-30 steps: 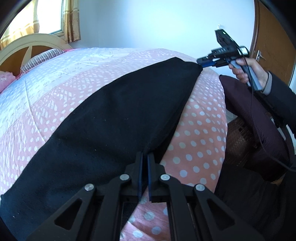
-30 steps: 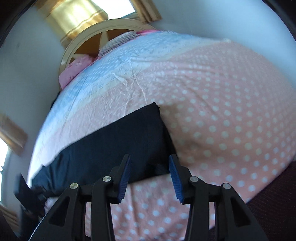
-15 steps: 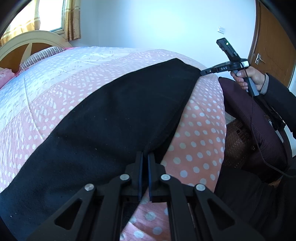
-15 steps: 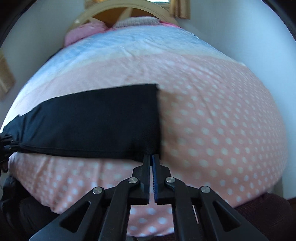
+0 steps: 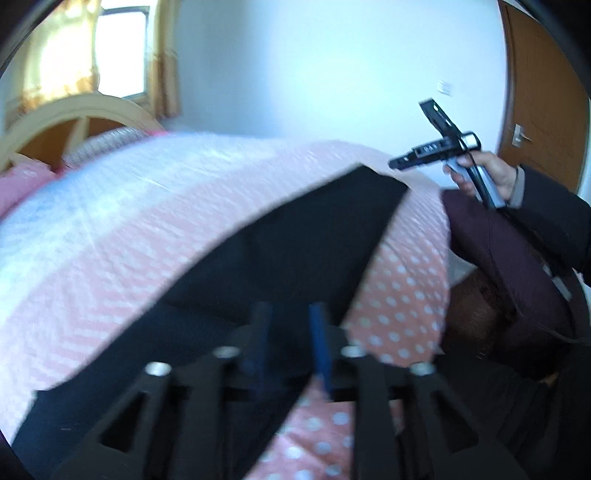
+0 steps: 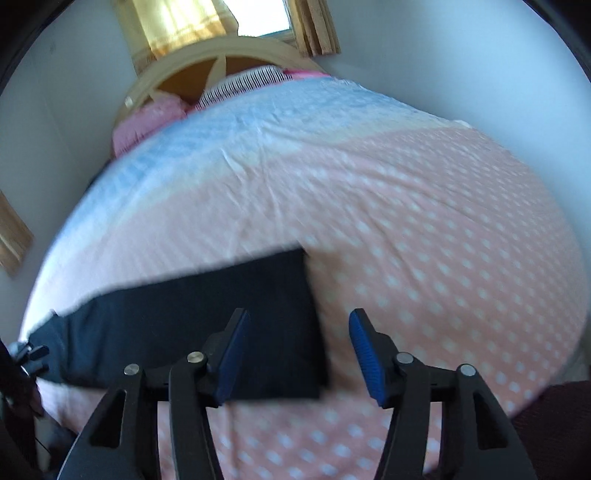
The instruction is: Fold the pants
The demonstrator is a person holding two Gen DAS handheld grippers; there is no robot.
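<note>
left gripper (image 5: 290, 332): black arms with cut-out holes, shiny round screws, dark blue pads (image 5: 318, 334), blurry. right gripper (image 6: 299, 350): same black frame, silver screws, bright blue ribbed pads (image 6: 364, 354). seen from left camera, right gripper (image 5: 397, 162) has black body, grey handle, black cable. person's hand (image 5: 491, 171) comes out of dark sleeve (image 5: 554, 214) with grey cuff.

We saw a bed under a pink dotted quilt (image 6: 424, 229), a curved wooden headboard (image 6: 221, 55), a pink pillow (image 6: 144, 122), curtains (image 6: 184, 18) and a wooden door (image 5: 546, 92).
</note>
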